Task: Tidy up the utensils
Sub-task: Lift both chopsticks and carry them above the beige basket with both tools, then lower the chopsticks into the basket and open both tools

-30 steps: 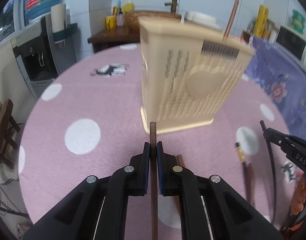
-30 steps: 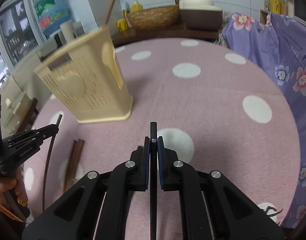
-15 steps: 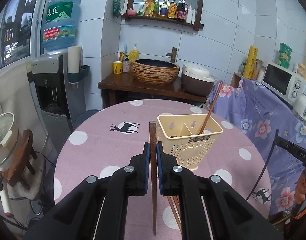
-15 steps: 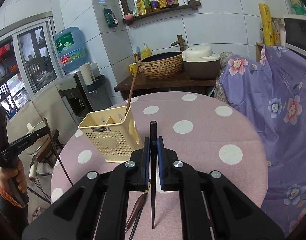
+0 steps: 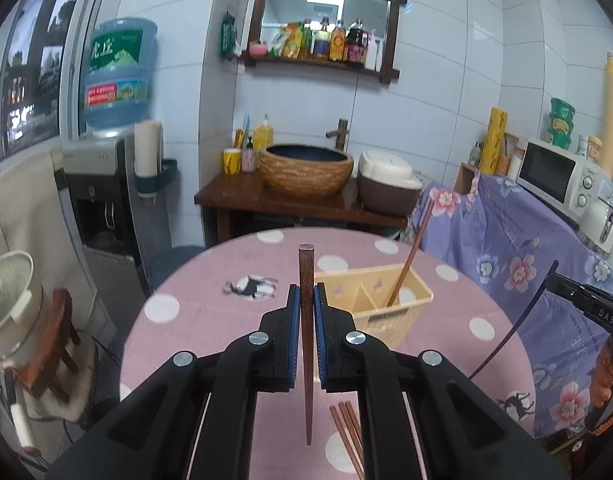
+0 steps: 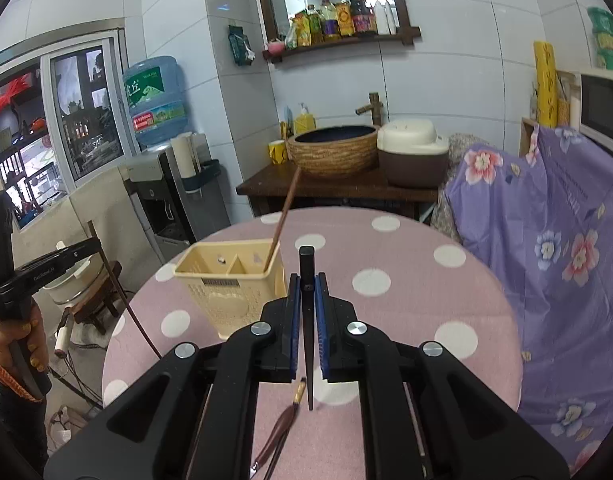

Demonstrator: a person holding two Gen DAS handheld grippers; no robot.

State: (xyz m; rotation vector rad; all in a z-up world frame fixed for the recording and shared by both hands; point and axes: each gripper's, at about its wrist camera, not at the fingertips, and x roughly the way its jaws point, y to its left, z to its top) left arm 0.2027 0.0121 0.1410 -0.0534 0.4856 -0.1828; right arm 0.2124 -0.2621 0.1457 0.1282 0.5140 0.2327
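Observation:
My left gripper [image 5: 305, 304] is shut on a brown wooden chopstick [image 5: 306, 344], held high above the round pink table. My right gripper [image 6: 306, 304] is shut on a black chopstick [image 6: 307, 320], also raised. A cream utensil basket [image 5: 380, 300] stands on the table with one brown chopstick [image 5: 412, 254] leaning in its right compartment; it also shows in the right wrist view [image 6: 230, 292]. Several loose chopsticks [image 5: 348, 432] lie on the table below the grippers, and also show in the right wrist view [image 6: 282, 428].
The pink polka-dot table [image 5: 210, 320] is round. A purple floral cloth [image 5: 526, 264] covers furniture at the right. A wooden counter [image 5: 290, 196] with a woven basin and rice cooker stands behind. A water dispenser [image 5: 106, 200] and stool are at the left.
Both grippers have risen well above the table with their chopsticks held. The basket now looks smaller and lower, seen from above.

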